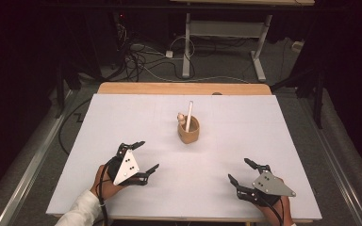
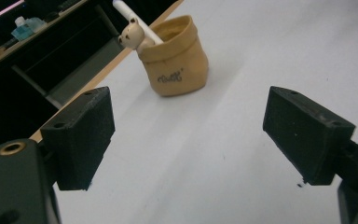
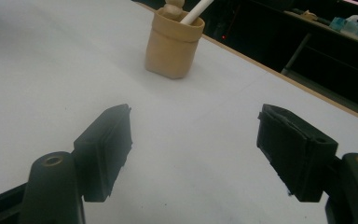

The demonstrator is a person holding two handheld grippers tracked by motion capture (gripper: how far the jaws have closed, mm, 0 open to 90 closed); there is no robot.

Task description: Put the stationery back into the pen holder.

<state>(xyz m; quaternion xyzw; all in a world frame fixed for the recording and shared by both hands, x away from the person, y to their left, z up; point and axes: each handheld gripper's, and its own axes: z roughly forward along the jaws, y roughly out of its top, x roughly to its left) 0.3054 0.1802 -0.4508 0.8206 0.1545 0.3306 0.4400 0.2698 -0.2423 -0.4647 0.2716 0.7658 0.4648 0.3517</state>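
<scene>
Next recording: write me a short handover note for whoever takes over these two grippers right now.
Left gripper: open, holding nothing, resting low over the near left part of the white table top.
Right gripper: open, holding nothing, near right part of the table.
Things: a small tan fabric pot stands upright mid-table, beyond both grippers. A white stick leans in it, and a small cream bear figure sits at its rim.
Done: nothing visibly handled; pot, stick and bear are untouched.
Left: likely approach the pot; either gripper has an unobstructed path to it.
</scene>
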